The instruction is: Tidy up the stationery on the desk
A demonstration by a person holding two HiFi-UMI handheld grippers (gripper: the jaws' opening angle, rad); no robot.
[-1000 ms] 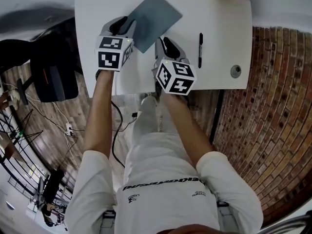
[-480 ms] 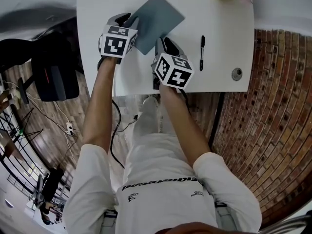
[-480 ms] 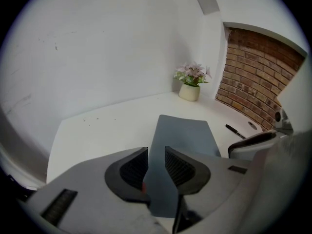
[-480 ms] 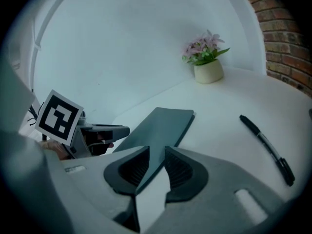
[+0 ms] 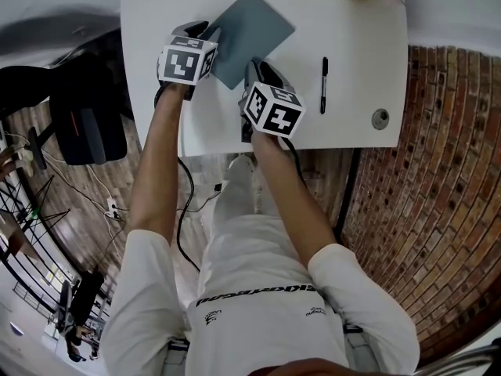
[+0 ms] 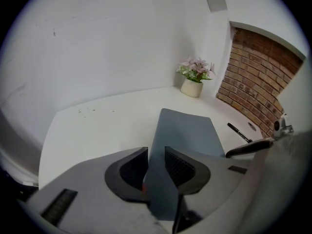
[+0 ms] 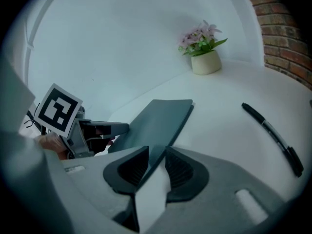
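Notebook [image 5: 252, 31], grey, sits slanted on the white desk [image 5: 356, 37], with its long axis running from my near left to far right. Left gripper [image 5: 206, 39] is clamped on its left corner and right gripper [image 5: 253, 69] on its near right edge. Black pen [image 5: 323, 84] lies apart from it, nearer my right gripper.

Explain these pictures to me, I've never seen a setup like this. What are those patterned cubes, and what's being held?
There is no robot here. A person holds a two-jawed tool in each hand, and the patterned cubes are part of those tools. One picture comes from a camera on the person's head, looking down. The other two come from cameras riding on each tool. On the white desk are a black pen and a potted plant. The left tool and the right tool each have their jaws closed on a grey notebook.
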